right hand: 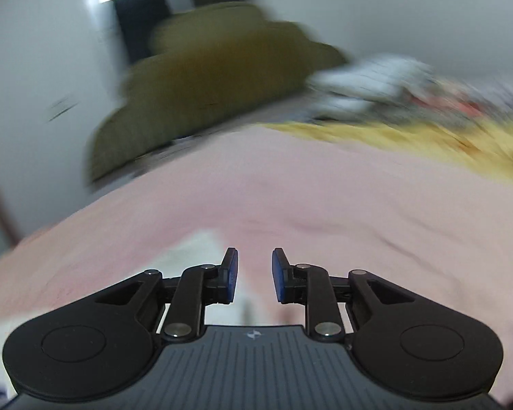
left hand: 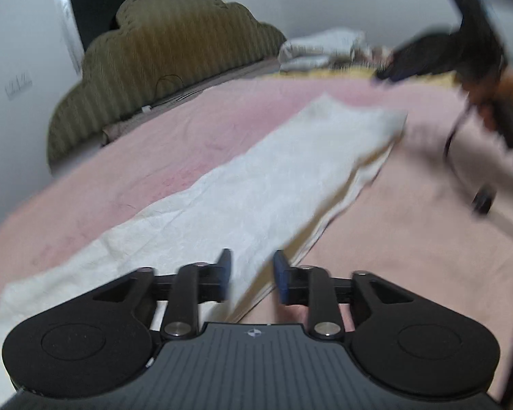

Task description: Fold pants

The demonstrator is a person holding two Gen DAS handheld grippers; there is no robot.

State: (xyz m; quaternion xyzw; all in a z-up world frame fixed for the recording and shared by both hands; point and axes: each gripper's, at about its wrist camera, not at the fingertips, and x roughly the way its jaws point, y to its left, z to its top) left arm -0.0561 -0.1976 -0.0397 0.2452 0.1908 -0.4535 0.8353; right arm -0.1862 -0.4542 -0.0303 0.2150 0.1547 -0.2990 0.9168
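Observation:
White pants [left hand: 249, 191] lie folded lengthwise in a long strip across the pink bed cover [left hand: 410, 239], running from the near left to the far right. My left gripper [left hand: 252, 259] hovers open over the strip's near part, close to its right edge, with no cloth between its blue pads. In the left wrist view, the right gripper [left hand: 424, 65] shows blurred at the upper right, above the bed, held by a hand [left hand: 496, 99]. In the right wrist view, my right gripper [right hand: 254, 258] is open and empty, with a corner of the pants [right hand: 201, 256] below and left of it.
An olive striped headboard [left hand: 167, 68] stands at the far left against a grey wall. White bedding [left hand: 321, 51] and a yellow blanket [right hand: 410, 136] are piled at the bed's far side. A dark doorway [left hand: 95, 3] opens behind the headboard.

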